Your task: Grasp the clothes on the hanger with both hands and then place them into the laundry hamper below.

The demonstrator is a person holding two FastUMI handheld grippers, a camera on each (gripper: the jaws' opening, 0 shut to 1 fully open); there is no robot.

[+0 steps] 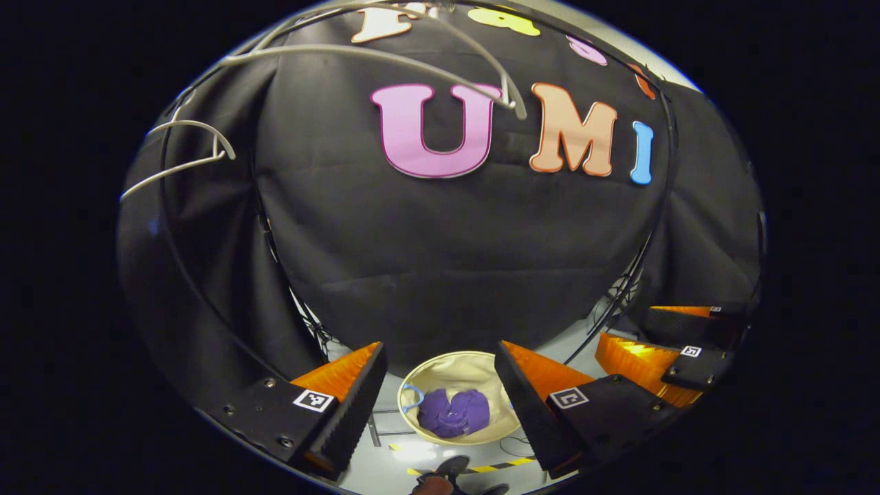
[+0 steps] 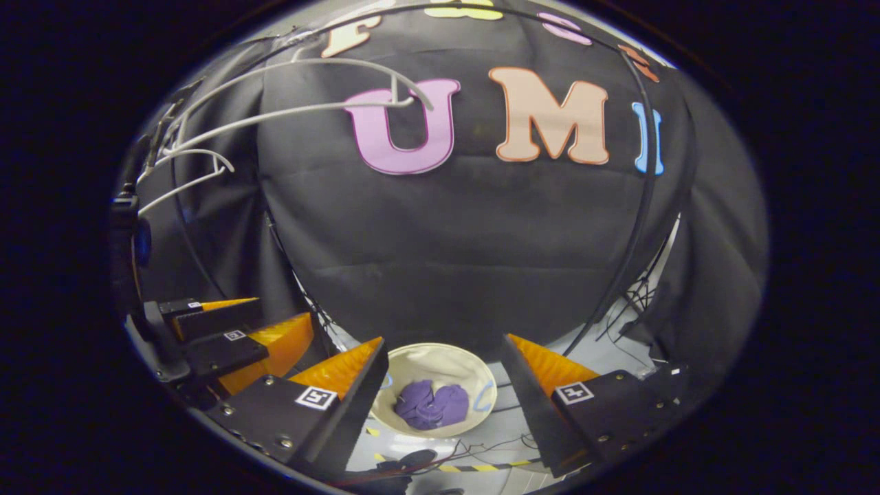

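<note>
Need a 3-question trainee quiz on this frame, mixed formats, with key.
1. True or false: the purple clothes lie in the hamper.
2. The left tongs and right tongs are: A) both open B) both shut C) one shut on the clothes.
3. Fill in: the hangers up top carry ____ clothes.

Key: 1 true; 2 A; 3 no.

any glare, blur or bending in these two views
Left gripper view: floor glare below the hamper, and the fisheye bows the hanger. Right gripper view: dimmer, edges dark, the clothes sharp enough.
</note>
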